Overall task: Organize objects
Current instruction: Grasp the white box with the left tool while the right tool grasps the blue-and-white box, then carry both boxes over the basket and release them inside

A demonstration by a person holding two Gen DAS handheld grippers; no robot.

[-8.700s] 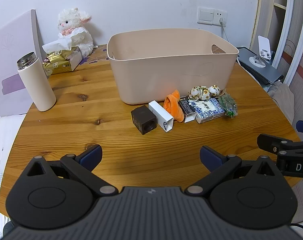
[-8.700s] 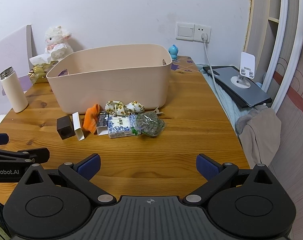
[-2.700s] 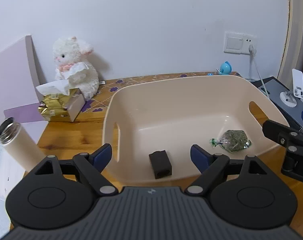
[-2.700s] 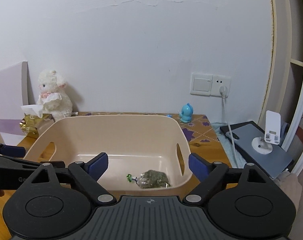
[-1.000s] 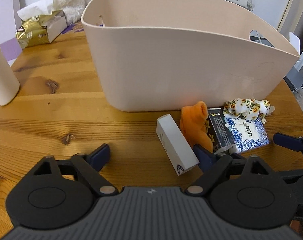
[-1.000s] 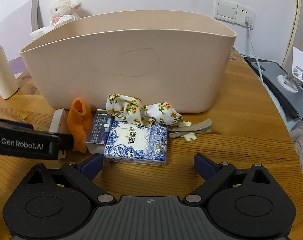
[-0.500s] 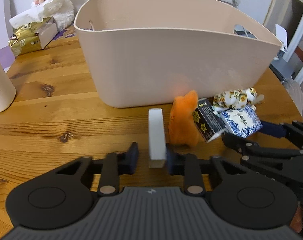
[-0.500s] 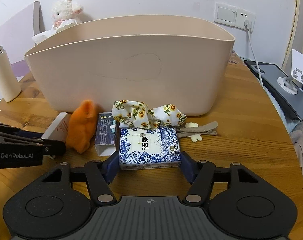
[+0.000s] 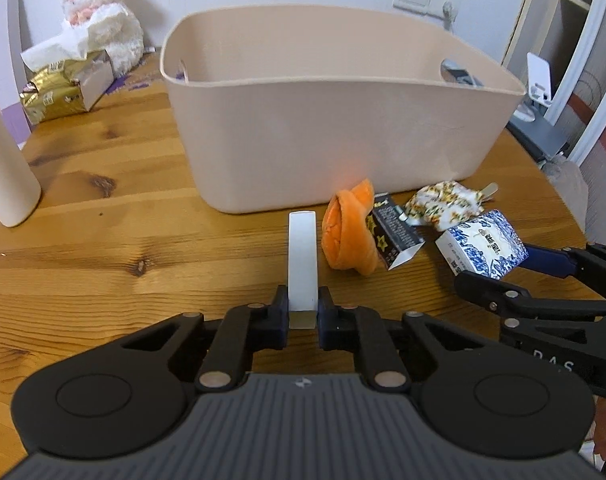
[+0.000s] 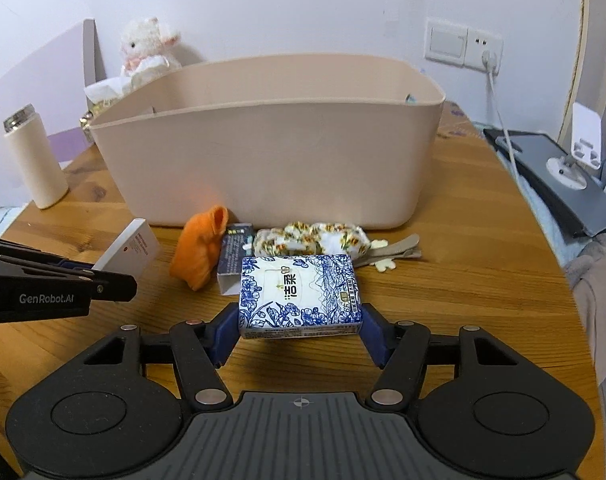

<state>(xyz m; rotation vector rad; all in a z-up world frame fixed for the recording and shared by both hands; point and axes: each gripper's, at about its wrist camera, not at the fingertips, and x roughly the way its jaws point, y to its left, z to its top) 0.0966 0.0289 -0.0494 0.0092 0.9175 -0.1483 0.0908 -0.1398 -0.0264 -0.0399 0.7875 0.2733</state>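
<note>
Left wrist view
Left claw (image 9: 303, 312): closed down on a white box (image 9: 302, 258), fingers pressing its two long sides at the near end; the box points straight ahead.
Beige bin (image 9: 335, 136): ahead of the claw on the wooden desk (image 9: 103, 220), open side up.
Orange cloth (image 9: 347, 232): just ahead and to the right of the held box, in front of the bin.
Dark carton (image 9: 395, 236): leaning against the right of the orange cloth.
Floral cloth (image 9: 443, 204): further right, near the bin's front wall.
Right claw (image 9: 499, 264): at the right edge, gripping a blue-and-white tissue pack (image 9: 481, 244).
White bottle (image 9: 5, 168): far left, upright.
Plush lamb (image 9: 103, 12): far left behind a gold tissue box (image 9: 63, 84), by the wall.

Right wrist view
Right claw (image 10: 301, 330): closed on the tissue pack (image 10: 299, 294), one finger at each short end; whether the pack touches the desk (image 10: 463, 280) cannot be told.
Bin (image 10: 271, 140): straight ahead.
Floral cloth (image 10: 315, 238): just beyond the pack, with beige clips (image 10: 399, 250) to its right.
Dark carton (image 10: 235, 254) and orange cloth (image 10: 201, 250): ahead to the left.
Left claw (image 10: 99, 270): at the left edge, holding the white box (image 10: 131, 250) tilted.
Bottle (image 10: 35, 158): far left.
</note>
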